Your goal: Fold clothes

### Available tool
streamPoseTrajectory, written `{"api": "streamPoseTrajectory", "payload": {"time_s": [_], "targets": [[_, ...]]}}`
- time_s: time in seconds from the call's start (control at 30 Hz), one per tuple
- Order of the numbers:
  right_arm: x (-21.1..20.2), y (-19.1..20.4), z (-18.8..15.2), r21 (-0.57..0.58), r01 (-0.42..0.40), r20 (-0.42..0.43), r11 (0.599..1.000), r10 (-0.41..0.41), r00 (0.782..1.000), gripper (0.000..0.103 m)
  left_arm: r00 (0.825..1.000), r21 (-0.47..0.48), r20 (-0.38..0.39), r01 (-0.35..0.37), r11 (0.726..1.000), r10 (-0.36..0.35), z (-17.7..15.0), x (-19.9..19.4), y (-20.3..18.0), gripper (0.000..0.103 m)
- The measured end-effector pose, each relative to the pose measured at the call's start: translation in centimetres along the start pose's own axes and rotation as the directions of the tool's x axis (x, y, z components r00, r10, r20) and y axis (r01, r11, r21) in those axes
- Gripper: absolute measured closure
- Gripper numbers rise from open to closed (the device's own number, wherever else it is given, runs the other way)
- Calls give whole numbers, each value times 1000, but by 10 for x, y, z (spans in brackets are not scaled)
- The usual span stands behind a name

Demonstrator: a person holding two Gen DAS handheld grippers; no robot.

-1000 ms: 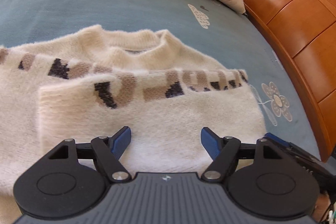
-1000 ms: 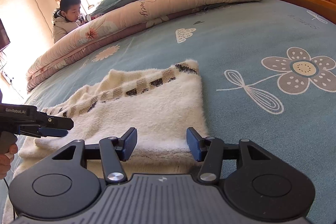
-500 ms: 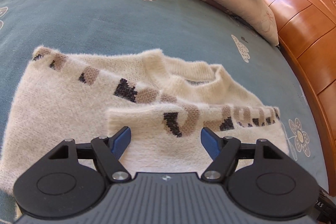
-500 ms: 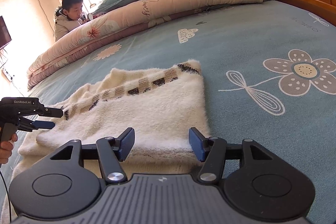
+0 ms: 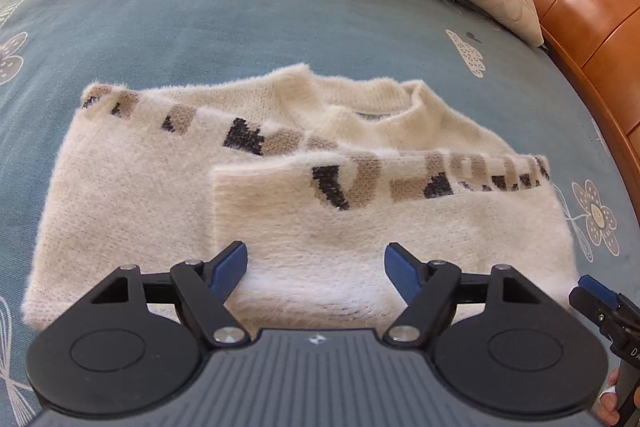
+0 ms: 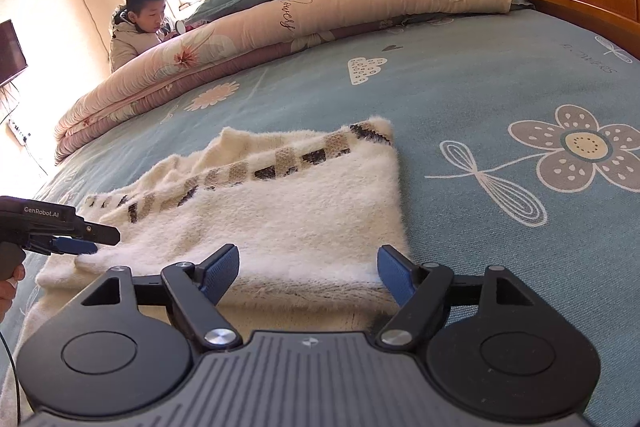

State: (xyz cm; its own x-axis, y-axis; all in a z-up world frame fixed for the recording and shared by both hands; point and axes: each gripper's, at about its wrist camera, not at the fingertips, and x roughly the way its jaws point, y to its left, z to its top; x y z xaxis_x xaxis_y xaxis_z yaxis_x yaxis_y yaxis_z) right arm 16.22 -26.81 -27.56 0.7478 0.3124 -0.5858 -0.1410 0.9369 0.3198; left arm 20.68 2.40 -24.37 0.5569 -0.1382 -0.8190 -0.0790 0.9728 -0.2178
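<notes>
Evidently a fold had just been laid: the cream sweater [image 5: 280, 211] lay on the bed [image 5: 200, 27], its right side doubled inward. The left hand-held gripper [image 5: 316, 267] hovered agape, gripping nothing; the right hand-held gripper [image 6: 308, 271] had just been spreading its jaws, nothing between them. The next fold probably wanted both near corners pinched together. Beyond the sweater's collar lay open bedding; the headboard [image 5: 580, 7] bounded its right.

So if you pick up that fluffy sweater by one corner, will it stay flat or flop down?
Probably flop: the sweater is soft knit, already folded over itself and sagging to the bed. Its fuzzy pile should grip, not slip. It looks light, though thick, so layers may slide apart.
</notes>
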Motion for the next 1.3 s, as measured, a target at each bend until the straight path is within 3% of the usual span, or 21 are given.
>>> {"api": "streamPoseTrajectory", "payload": {"time_s": [0.07, 0.27, 0.5, 0.67, 0.77, 0.9, 1.03, 1.1, 1.17, 1.3], "targets": [[-4, -1, 2, 15, 40, -9, 999, -40, 999, 11, 1000, 39, 12, 4, 999, -4, 1, -20, -9, 27], [-31, 6, 12, 93, 31, -4, 995, -31, 1000, 11, 1000, 153, 8, 27, 988, -29, -13, -87, -30, 27], [-111, 71, 2, -44, -75, 77, 996, 78, 994, 3, 993, 270, 94, 46, 962, -74, -41, -202, -36, 25], [-143, 115, -35, -155, -6, 49, 988, 13, 999, 0, 981, 375, 154, 49, 926, -115, -71, -261, -30, 13], [-141, 135, -65, -210, 29, -5, 977, -31, 1000, 0, 985, 413, 145, 30, 910, -98, -95, -252, -26, 13], [-118, 150, -108, -276, 130, -46, 952, -148, 988, 0, 988, 398, 116, 46, 916, -100, -129, -195, -9, 13], [-100, 153, -136, -320, 211, -51, 923, -240, 970, 0, 994, 424, 102, -78, 902, 38, -174, -132, -4, 14], [-91, 147, -145, -295, 222, -94, 929, -259, 961, 0, 994, 434, 90, -92, 896, 58, -193, -114, -2, 14], [-84, 138, -154, -247, 224, -138, 943, -263, 955, 0, 996, 394, 70, -79, 916, 56, -207, -103, 6, 14], [-97, 129, -172, -207, 203, -75, 957, -223, 972, 0, 996, 287, 86, -27, 957, 2, -227, -101, 28, 9]]}}
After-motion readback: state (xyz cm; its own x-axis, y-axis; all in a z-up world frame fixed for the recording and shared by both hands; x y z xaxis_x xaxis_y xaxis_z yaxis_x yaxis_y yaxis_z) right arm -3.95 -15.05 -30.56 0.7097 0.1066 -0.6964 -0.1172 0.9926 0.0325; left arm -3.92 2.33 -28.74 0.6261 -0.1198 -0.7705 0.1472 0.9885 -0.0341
